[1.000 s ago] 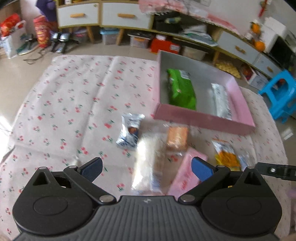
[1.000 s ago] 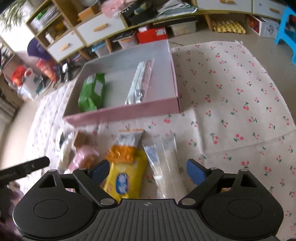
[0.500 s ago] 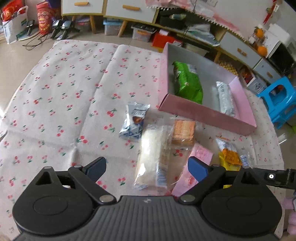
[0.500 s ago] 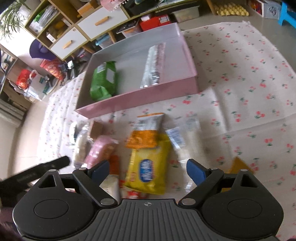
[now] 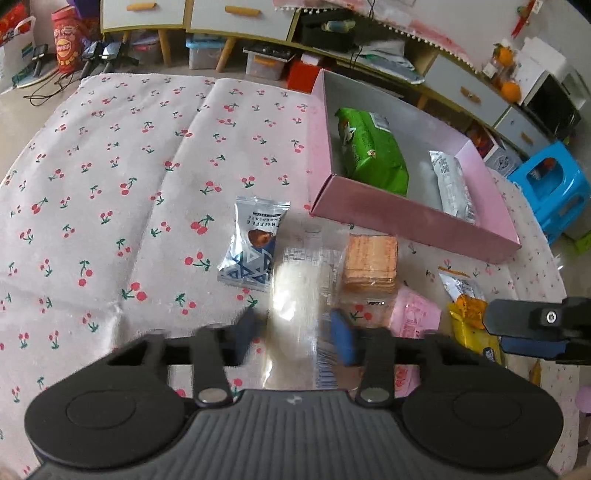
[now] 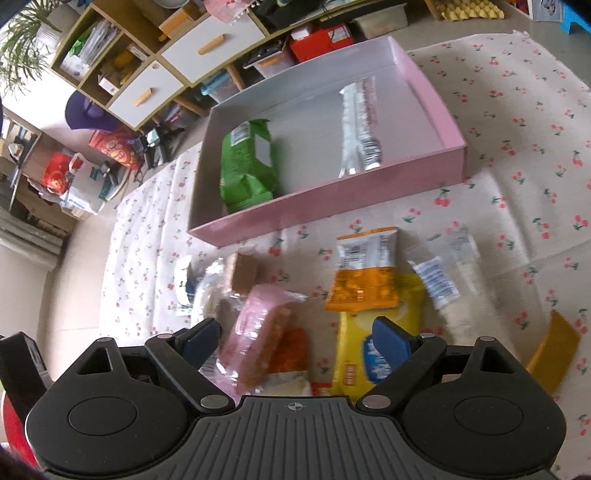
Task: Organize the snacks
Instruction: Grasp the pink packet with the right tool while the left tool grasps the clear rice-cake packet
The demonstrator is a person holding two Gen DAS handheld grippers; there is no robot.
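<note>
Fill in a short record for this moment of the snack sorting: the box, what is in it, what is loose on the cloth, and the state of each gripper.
box: pink box, open, on cherry-print cloth
inside box: green bag, silver packet
loose: truffle packet, cracker stack, yellow bag
left gripper: jaws either side of clear white-filled packet; contact unclear
right gripper: open over pink packet

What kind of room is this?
Probably a home living room, worked at floor level: a cherry-print cloth spread on the floor, low drawer cabinets along the wall, and a blue plastic stool.
</note>
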